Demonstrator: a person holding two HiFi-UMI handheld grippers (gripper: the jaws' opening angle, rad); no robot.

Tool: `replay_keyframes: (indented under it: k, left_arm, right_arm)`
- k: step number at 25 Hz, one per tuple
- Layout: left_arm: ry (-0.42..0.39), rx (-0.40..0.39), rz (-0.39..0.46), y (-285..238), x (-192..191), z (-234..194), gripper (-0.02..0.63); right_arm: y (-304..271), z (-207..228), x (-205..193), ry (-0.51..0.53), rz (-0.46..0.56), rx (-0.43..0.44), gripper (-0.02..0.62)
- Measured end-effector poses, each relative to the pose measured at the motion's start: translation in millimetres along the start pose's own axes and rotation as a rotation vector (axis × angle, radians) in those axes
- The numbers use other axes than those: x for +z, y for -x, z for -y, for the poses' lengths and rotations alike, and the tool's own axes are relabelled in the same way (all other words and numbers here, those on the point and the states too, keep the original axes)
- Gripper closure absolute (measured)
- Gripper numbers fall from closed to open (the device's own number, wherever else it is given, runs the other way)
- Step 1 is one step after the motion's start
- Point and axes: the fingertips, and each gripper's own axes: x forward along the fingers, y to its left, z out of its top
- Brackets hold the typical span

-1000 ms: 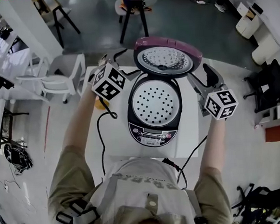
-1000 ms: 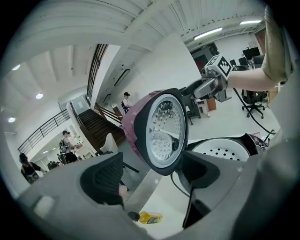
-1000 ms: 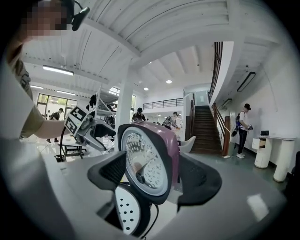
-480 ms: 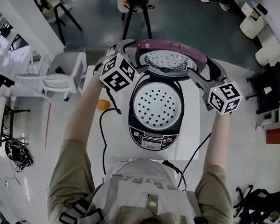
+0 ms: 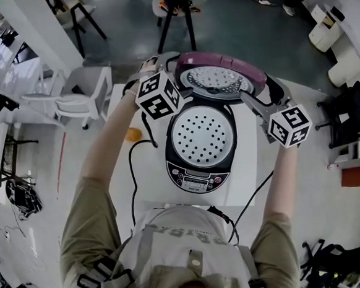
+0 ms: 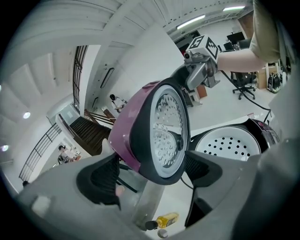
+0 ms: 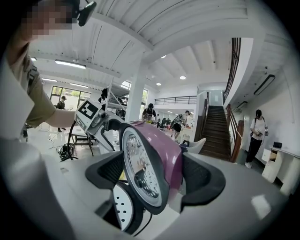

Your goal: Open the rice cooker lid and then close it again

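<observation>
Head view, rice cooker (image 5: 200, 154): stood mid-worktop (image 5: 245, 188), control panel (image 5: 197, 179) toward you, body open, perforated steam tray (image 5: 201, 132) exposed.
Head view, lid (image 5: 221, 75): purple, raised at its far side, tilted partway over the pot, inner plate facing you.
Head view, left tongs (image 5: 173, 69): at the lid's left edge.
Head view, right tongs (image 5: 250, 94): at the lid's right edge, opposite.
Head view, sundries: black cable (image 5: 131, 175) ran along the worktop's left side, with a small yellow item (image 5: 132, 135) close by.
Left gripper view, grip: your jaws stood wide and the lid's rim filled the gap between both pads (image 6: 101, 180). Judged clamped on the lid.
Right gripper view, grip: much the same, with purple shell at one pad and inner plate at the other. Judged clamped on the lid.
Stage (judged): lid was open and the closing was not yet done.
Hazard, slip: the shell looked smooth and curved, so a light or off-centre pinch could let it spring from one pair of tongs.
Hazard, twist: unequal push from your two sides could rack the hinge.
Hazard, trapped tongs: pads straddling the rim could be caught between lid and body, blocking the latch.
Hazard, shift: off-centre downward force could slide the rice cooker on the worktop.
</observation>
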Motion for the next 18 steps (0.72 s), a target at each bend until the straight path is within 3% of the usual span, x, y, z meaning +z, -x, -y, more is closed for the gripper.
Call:
replay_keyframes:
  k: [18]
  left_arm:
    - [-0.077, -0.044, -0.045, 37.5, -10.5, 48.9, 0.135]
  right_arm:
    - [31.9, -48.9, -17.3, 0.106, -0.079, 0.076, 0.227]
